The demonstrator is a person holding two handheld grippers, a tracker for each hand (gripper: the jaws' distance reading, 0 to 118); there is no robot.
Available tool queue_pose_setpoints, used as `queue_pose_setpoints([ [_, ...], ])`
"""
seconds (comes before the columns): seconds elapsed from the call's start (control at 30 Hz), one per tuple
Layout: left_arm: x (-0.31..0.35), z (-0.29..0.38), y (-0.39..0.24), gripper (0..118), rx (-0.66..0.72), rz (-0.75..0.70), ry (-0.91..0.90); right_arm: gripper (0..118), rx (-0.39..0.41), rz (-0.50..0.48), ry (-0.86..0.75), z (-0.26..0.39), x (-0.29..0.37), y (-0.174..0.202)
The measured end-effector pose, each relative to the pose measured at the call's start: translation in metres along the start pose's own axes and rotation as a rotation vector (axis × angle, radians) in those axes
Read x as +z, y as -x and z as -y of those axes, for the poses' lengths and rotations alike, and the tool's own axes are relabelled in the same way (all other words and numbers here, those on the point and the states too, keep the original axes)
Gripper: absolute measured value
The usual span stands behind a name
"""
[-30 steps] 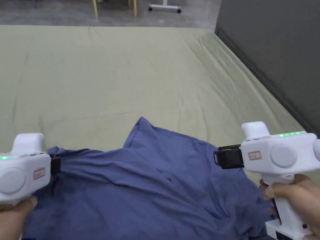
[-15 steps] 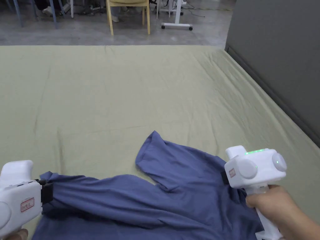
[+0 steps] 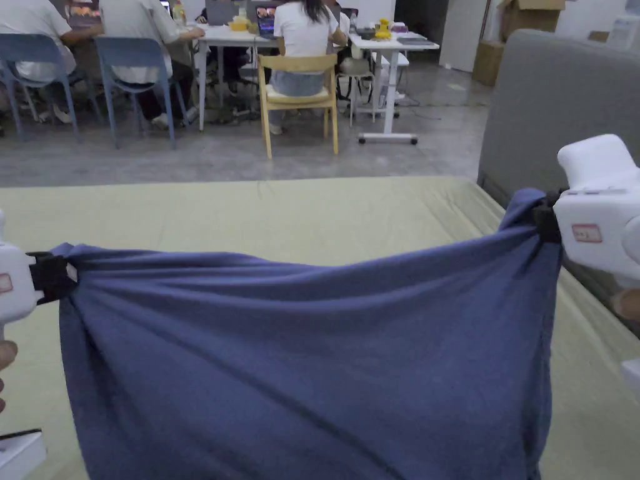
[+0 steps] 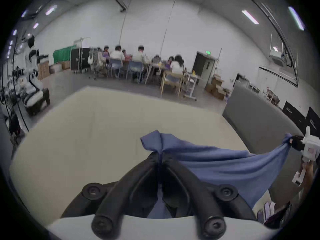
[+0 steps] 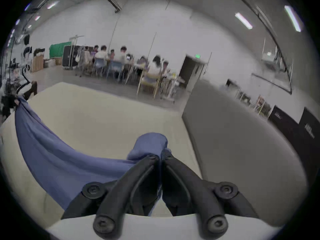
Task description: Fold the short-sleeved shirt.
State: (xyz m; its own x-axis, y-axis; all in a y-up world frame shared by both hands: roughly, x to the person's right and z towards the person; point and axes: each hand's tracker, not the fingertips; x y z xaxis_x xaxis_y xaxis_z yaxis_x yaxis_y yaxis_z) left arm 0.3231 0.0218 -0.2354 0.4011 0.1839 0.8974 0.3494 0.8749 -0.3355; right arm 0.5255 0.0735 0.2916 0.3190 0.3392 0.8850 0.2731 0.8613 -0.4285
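From the head view, your left gripper (image 3: 53, 277) and right gripper (image 3: 547, 219) each pinch a top corner of the shirt (image 3: 312, 369), which hangs as a blue sheet between them above the bed (image 3: 350, 212), its long top edge running side to side, the right end higher. In the left gripper view, your jaws are closed tight on a tuft of cloth, and the shirt stretches away toward the other gripper. In the right gripper view, the jaws are likewise clamped on bunched fabric. Laying it flat will likely mean lowering both hands evenly, away from you.
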Motion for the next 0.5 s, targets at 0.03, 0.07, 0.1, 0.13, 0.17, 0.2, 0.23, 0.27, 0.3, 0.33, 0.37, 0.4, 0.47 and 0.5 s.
queue_pose_setpoints([
  [0.03, 0.005, -0.024, -0.001, 0, -0.029, -0.017, -0.021, 4, -0.016, -0.001, -0.026, -0.023, 0.007, -0.003],
  [0.07, 0.01, -0.046, -0.003, 0, -0.05, -0.02, -0.049, 4, -0.055, -0.024, -0.036, -0.045, 0.011, -0.009],
  [0.1, 0.015, -0.069, -0.005, 0, -0.074, -0.02, -0.082, 4, -0.091, -0.04, -0.057, -0.066, 0.014, -0.015],
  [0.13, 0.024, -0.088, -0.014, 0, -0.093, -0.016, -0.098, 4, -0.104, -0.042, -0.072, -0.085, 0.016, -0.018],
  [0.17, 0.029, -0.11, -0.016, 0, -0.094, -0.017, -0.11, 4, -0.085, -0.024, -0.085, -0.105, 0.017, -0.018],
  [0.2, 0.033, -0.131, -0.018, 0, -0.081, -0.011, -0.113, 4, -0.069, 0.001, -0.11, -0.124, 0.019, -0.018],
  [0.23, 0.035, -0.149, -0.019, 0, -0.073, -0.007, -0.121, 4, -0.057, 0.019, -0.122, -0.139, 0.019, -0.017],
  [0.27, 0.034, -0.166, -0.019, 0, -0.066, -0.014, -0.132, 4, -0.058, 0.024, -0.136, -0.155, 0.019, -0.017],
  [0.3, 0.036, -0.186, -0.021, 0, -0.077, -0.029, -0.15, 4, -0.06, 0.025, -0.141, -0.172, 0.019, -0.018],
  [0.33, 0.038, -0.201, -0.023, 0, -0.089, -0.037, -0.164, 4, -0.072, 0.029, -0.147, -0.185, 0.018, -0.019],
  [0.37, 0.039, -0.217, -0.025, 0, -0.106, -0.049, -0.17, 4, -0.078, 0.03, -0.152, -0.2, 0.017, -0.021],
  [0.4, 0.037, -0.23, -0.024, 0, -0.13, -0.062, -0.177, 4, -0.085, 0.034, -0.154, -0.213, 0.016, -0.023],
  [0.47, 0.037, -0.251, -0.025, 0, -0.143, -0.08, -0.184, 4, -0.096, 0.031, -0.155, -0.235, 0.012, -0.027],
  [0.5, 0.036, -0.259, -0.025, 0, -0.144, -0.084, -0.185, 4, -0.102, 0.034, -0.154, -0.244, 0.011, -0.027],
])
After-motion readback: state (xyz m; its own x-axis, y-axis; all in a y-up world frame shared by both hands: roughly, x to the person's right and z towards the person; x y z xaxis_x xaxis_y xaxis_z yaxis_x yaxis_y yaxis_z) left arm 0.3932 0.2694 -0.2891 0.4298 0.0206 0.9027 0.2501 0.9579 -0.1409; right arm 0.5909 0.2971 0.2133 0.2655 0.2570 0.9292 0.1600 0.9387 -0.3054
